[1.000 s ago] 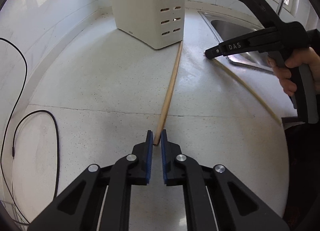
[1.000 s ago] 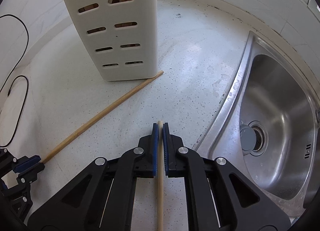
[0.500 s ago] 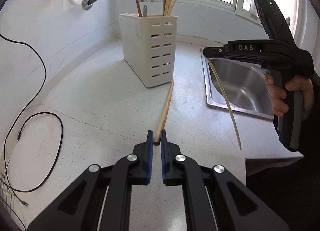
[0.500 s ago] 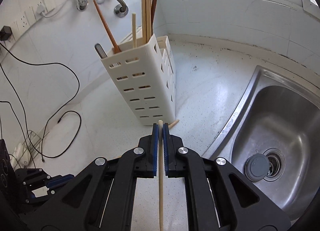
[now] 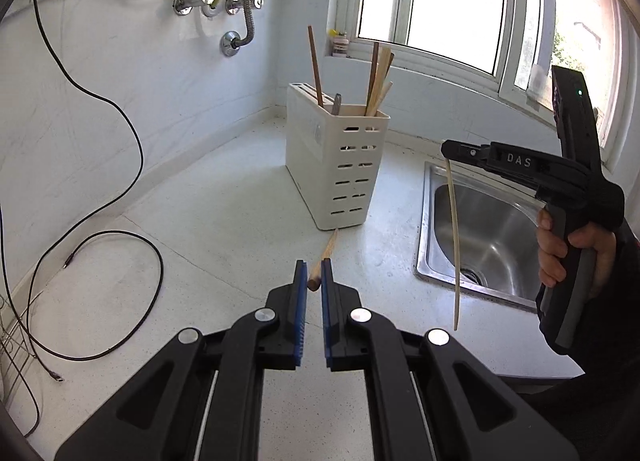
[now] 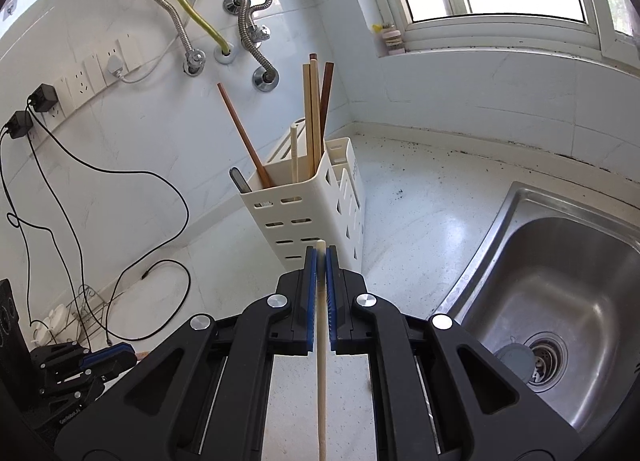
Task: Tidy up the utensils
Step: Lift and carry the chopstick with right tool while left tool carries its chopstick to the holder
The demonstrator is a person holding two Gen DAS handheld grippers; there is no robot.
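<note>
Both tongs risen, each clamping a chopstick | speckled white counter (image 5: 224, 229) | sink (image 6: 560, 281)

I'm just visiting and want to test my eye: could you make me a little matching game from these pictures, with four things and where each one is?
Things:
1. pale chopstick
2. tan chopstick
3. white utensil holder
4. grey drain plug

Places:
A. in the bottom of the sink
B. pinched in the right gripper
C. standing on the counter with chopsticks inside
D. pinched by its end in the left gripper

Pairs: 1-B, 2-D, 3-C, 4-A
</note>
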